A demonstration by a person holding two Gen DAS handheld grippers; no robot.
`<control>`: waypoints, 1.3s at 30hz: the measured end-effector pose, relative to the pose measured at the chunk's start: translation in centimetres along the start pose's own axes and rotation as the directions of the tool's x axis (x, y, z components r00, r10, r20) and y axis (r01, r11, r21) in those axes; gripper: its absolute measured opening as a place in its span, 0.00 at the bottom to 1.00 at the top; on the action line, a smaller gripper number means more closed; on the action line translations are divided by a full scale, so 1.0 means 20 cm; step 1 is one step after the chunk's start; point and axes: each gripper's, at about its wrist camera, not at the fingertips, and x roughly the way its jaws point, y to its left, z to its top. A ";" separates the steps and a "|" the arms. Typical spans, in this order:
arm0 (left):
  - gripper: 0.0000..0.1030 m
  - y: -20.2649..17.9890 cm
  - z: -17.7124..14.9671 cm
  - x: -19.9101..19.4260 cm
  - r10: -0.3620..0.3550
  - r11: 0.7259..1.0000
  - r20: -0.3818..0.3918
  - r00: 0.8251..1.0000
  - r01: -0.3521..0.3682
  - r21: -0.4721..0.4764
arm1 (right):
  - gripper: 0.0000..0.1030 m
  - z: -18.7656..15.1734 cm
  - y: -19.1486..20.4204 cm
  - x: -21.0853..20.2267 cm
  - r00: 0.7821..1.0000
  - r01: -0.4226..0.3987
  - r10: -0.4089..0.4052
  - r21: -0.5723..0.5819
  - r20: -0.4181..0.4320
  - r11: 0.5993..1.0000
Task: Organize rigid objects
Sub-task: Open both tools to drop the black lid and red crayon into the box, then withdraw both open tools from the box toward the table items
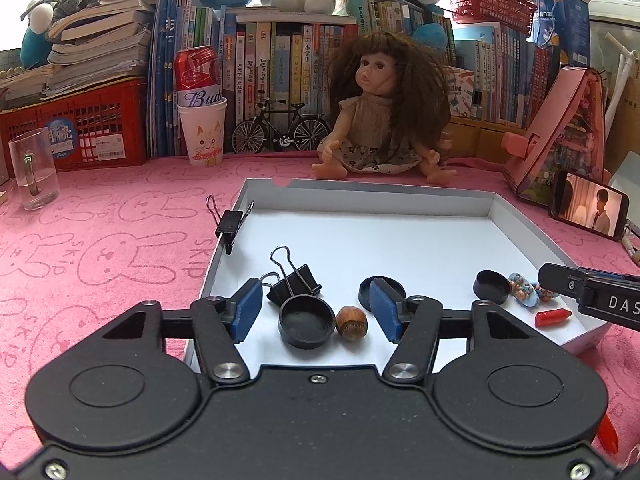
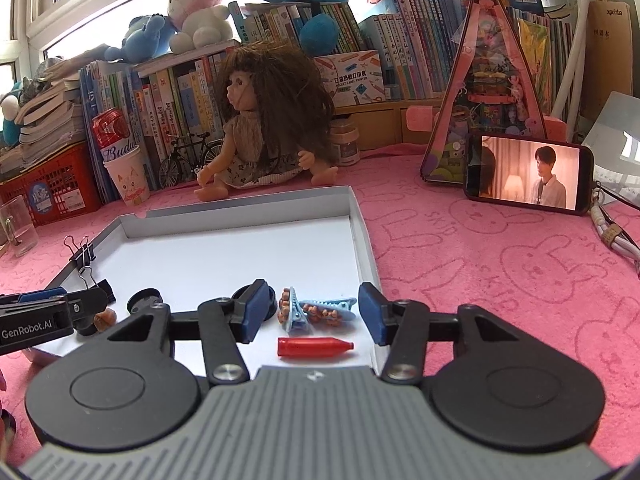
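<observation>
A white tray (image 1: 368, 202) lies on the pink cloth. My left gripper (image 1: 316, 312) stands open over its near left part. A round black cap (image 1: 307, 322) and a hazelnut (image 1: 352, 322) lie untouched between its blue pads, with a black binder clip (image 1: 294, 280) just beyond. Another binder clip (image 1: 230, 222) sits on the tray's left rim. My right gripper (image 2: 313, 312) is open over the near right corner of the tray (image 2: 240, 212). Two blue hair clips (image 2: 316, 308) and a red pen cap (image 2: 314, 347) lie loose between its fingers. Two more black caps (image 1: 493, 286) rest on the tray floor.
A doll (image 1: 380, 112) sits behind the tray before a row of books. A glass mug (image 1: 32, 168) and a paper cup holding a can (image 1: 202, 132) stand at the left. A phone (image 2: 528, 174) and a pink house-shaped box (image 2: 488, 92) are at the right.
</observation>
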 end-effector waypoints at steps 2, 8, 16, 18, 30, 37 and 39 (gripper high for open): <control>0.61 -0.01 0.00 -0.02 -0.007 1.000 0.003 1.000 0.007 0.005 | 0.66 0.00 0.00 -0.01 1.000 -0.002 0.002 -0.005 0.004 1.000; 0.70 -0.04 0.00 -0.08 -0.034 0.999 0.021 0.999 0.033 0.025 | 0.72 -0.01 0.00 -0.03 1.000 -0.012 0.012 -0.003 0.005 1.000; 0.75 -0.07 -0.01 -0.16 -0.071 0.997 0.033 0.997 0.070 0.034 | 0.77 -0.02 0.01 -0.08 0.999 -0.032 0.032 -0.005 0.010 0.999; 0.75 -0.08 -0.01 -0.18 -0.079 0.996 0.036 0.996 0.077 0.034 | 0.79 -0.02 0.01 -0.10 0.999 -0.039 0.039 -0.009 0.012 0.999; 0.76 -0.11 -0.08 -0.33 -0.120 0.992 0.047 0.992 0.117 0.049 | 0.83 -0.07 0.00 -0.24 0.997 -0.071 0.072 -0.045 0.028 0.996; 0.76 -0.10 -0.15 -0.40 -0.128 0.991 0.032 0.991 0.126 0.047 | 0.84 -0.12 -0.02 -0.29 0.996 -0.084 0.086 -0.063 0.030 0.995; 0.76 -0.10 -0.17 -0.41 -0.137 0.990 0.027 0.990 0.136 0.045 | 0.84 -0.14 -0.02 -0.31 0.996 -0.087 0.089 -0.065 0.028 0.994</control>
